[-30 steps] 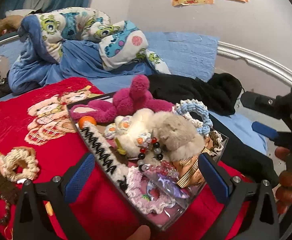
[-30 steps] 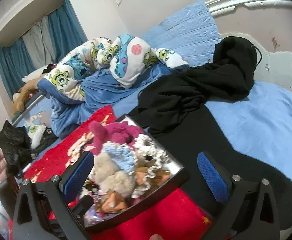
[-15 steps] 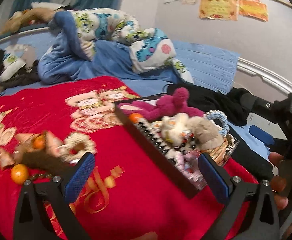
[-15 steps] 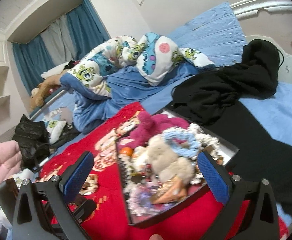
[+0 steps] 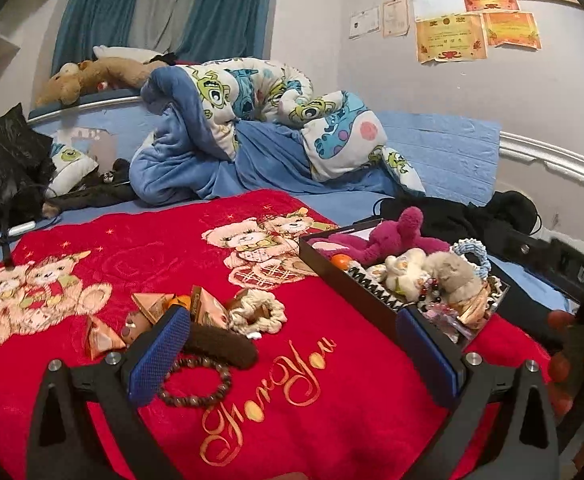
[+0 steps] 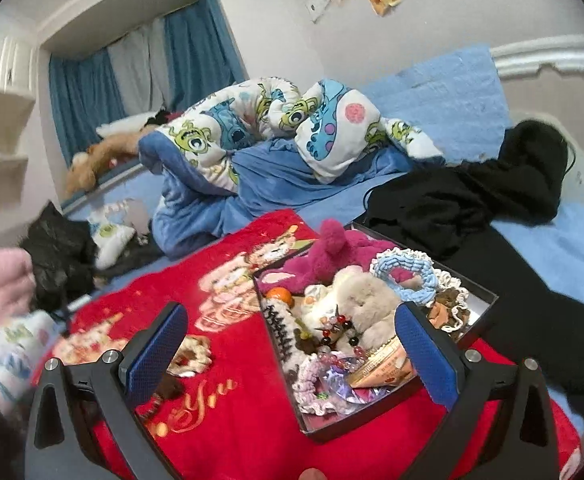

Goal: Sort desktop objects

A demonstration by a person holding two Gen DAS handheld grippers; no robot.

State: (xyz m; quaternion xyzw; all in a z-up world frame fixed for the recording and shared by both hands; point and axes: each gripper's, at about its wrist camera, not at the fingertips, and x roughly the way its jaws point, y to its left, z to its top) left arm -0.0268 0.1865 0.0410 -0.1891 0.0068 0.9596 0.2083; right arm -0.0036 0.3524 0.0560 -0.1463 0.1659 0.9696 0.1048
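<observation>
left gripper (image 5: 292,354): jaws held wide, nothing gripped, raised over bare red blanket (image 5: 312,400) left of the black box (image 5: 344,280) | loose bead bracelet (image 5: 195,380), brown hair tie (image 5: 221,344), cream scrunchie (image 5: 257,314) left of the box, partly hidden by one finger | right gripper (image 6: 292,354): jaws wide, empty, over the box's near-left wall | box filled; lower contents indistinct

Blue curtains (image 5: 227,4) hang behind the bed (image 5: 444,152); apparently certificates (image 5: 452,36) on the wall.
</observation>
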